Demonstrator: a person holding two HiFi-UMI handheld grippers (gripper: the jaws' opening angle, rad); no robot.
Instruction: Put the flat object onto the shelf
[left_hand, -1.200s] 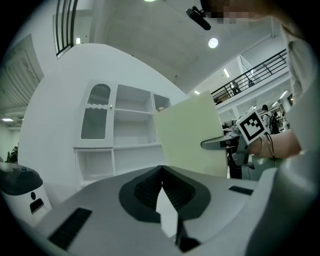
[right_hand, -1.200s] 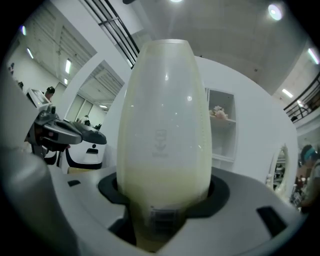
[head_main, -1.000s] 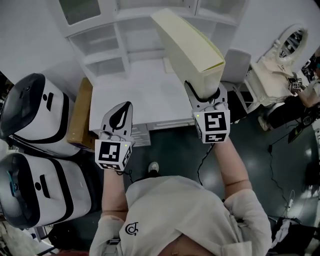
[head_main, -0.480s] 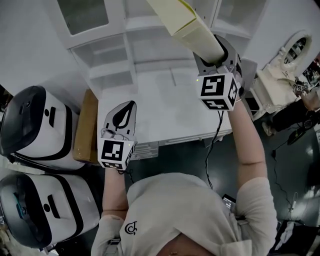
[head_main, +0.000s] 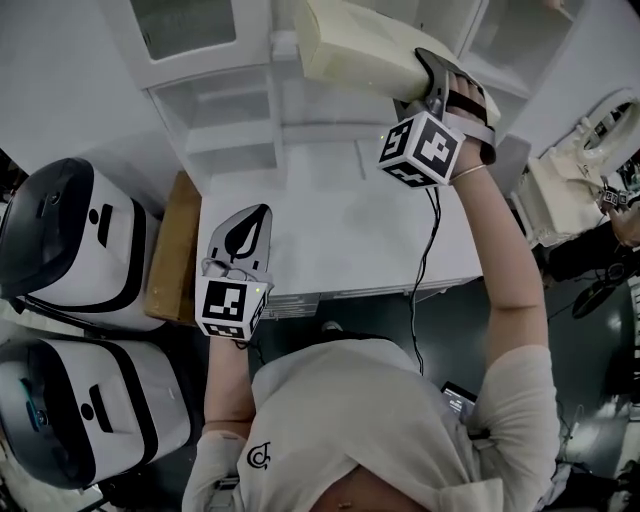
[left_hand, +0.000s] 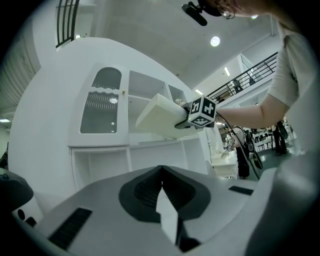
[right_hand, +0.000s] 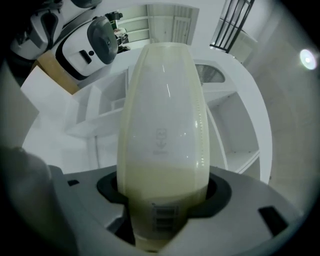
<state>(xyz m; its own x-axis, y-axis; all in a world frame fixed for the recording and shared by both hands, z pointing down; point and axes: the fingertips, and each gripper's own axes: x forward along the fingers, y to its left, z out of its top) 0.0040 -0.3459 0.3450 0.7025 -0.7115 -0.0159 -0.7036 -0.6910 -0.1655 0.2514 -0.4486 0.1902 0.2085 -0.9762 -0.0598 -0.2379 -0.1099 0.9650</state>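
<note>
Far L, two white-and-black machines (head_main: 70, 240) sat w/ a brown cardboard box (head_main: 172, 250) just beside the white tabletop (head_main: 340, 240)'s L edge. L gripper (head_main: 252, 215) hung over the tabletop's near-L part, jaws together, nothing btwn them. Shelf unit (head_main: 225, 110) stood along the tabletop's far edge, compartments open toward the person. R gripper (head_main: 428, 80) was clamped on the cream flat object (head_main: 355, 50), held up before the upper openings; contact w/ the frame unclear. Open room over mid-tabletop btwn the grippers
</note>
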